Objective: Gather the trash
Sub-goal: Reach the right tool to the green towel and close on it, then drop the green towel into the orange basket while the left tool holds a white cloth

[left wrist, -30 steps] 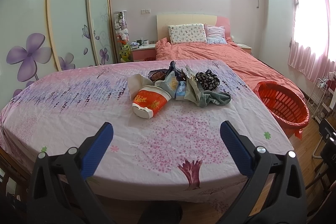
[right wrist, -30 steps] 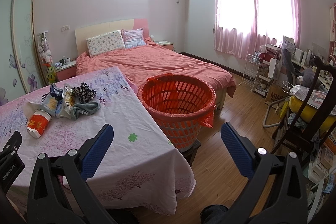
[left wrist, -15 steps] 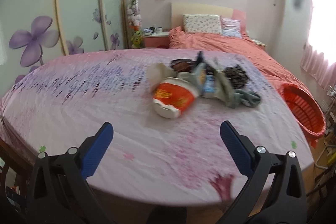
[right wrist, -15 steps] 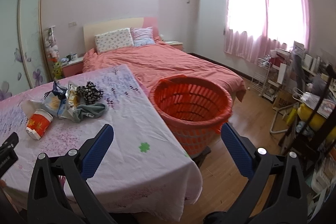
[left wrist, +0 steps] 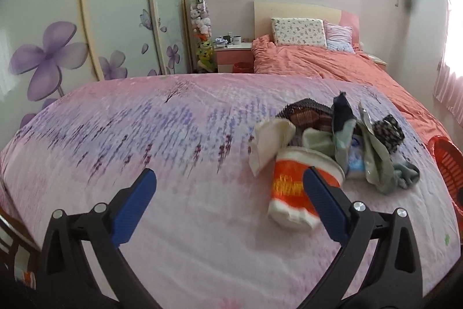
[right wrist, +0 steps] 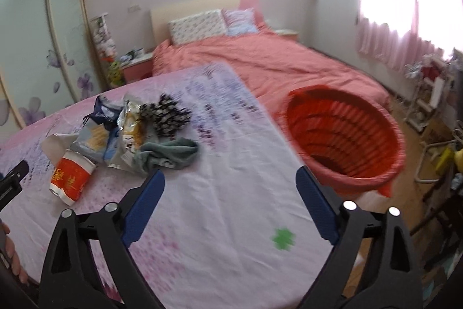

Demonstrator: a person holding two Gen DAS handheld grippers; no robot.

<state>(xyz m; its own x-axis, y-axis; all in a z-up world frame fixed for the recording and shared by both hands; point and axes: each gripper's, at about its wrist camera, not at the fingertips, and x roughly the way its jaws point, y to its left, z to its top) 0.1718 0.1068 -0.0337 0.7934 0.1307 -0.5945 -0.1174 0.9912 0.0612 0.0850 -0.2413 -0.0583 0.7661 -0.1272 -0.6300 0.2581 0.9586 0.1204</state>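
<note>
A pile of trash lies on the flowered pink tablecloth [left wrist: 144, 135]: an orange and white paper cup [left wrist: 292, 193] on its side, a crumpled white wrapper [left wrist: 269, 141], snack bags [right wrist: 127, 129], a grey-green cloth [right wrist: 170, 152] and a black and white scrap [right wrist: 167, 115]. The cup also shows in the right wrist view [right wrist: 71, 178]. My left gripper [left wrist: 228, 204] is open, its right finger in front of the cup. My right gripper [right wrist: 231, 207] is open and empty over the table, right of the pile. A red basket [right wrist: 344, 135] stands beside the table's right edge.
A bed [left wrist: 318, 60] with a salmon cover stands behind the table, a nightstand [left wrist: 234, 54] to its left. Sliding wardrobe doors [left wrist: 58, 34] line the left wall. A rack and chairs [right wrist: 434, 106] crowd the right side under the pink curtains.
Both grippers have moved forward over the table. The left has closed in on the cup, which now sits at its right finger. The right has turned left toward the pile.
</note>
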